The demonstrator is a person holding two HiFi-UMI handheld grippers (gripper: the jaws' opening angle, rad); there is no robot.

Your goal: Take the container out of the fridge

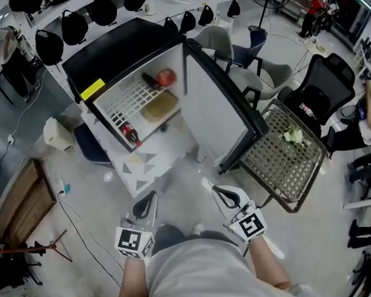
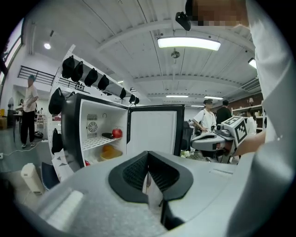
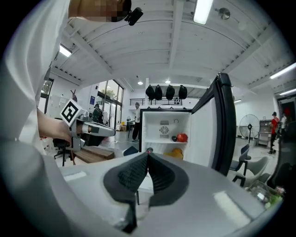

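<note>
The small black fridge (image 1: pixel 106 62) stands open in front of me, its door (image 1: pixel 218 112) swung out to the right. A shallow yellowish container (image 1: pixel 160 106) lies on the lower shelf, also seen as the container (image 2: pixel 110 152) and the container (image 3: pixel 175 152). On the wire shelf above it are a red apple (image 1: pixel 165 77) and a dark object (image 1: pixel 149 80). A cola bottle (image 1: pixel 130 134) lies at the bottom. My left gripper (image 1: pixel 148 199) and right gripper (image 1: pixel 222 192) hover close to my body, well short of the fridge, both shut and empty.
A metal mesh chair (image 1: pixel 285 152) with white flowers on it stands just right of the door. A black office chair (image 1: pixel 319 94) is behind it. A white canister (image 1: pixel 57 134) and a wooden bench (image 1: pixel 20 197) sit left of the fridge. Cables cross the floor.
</note>
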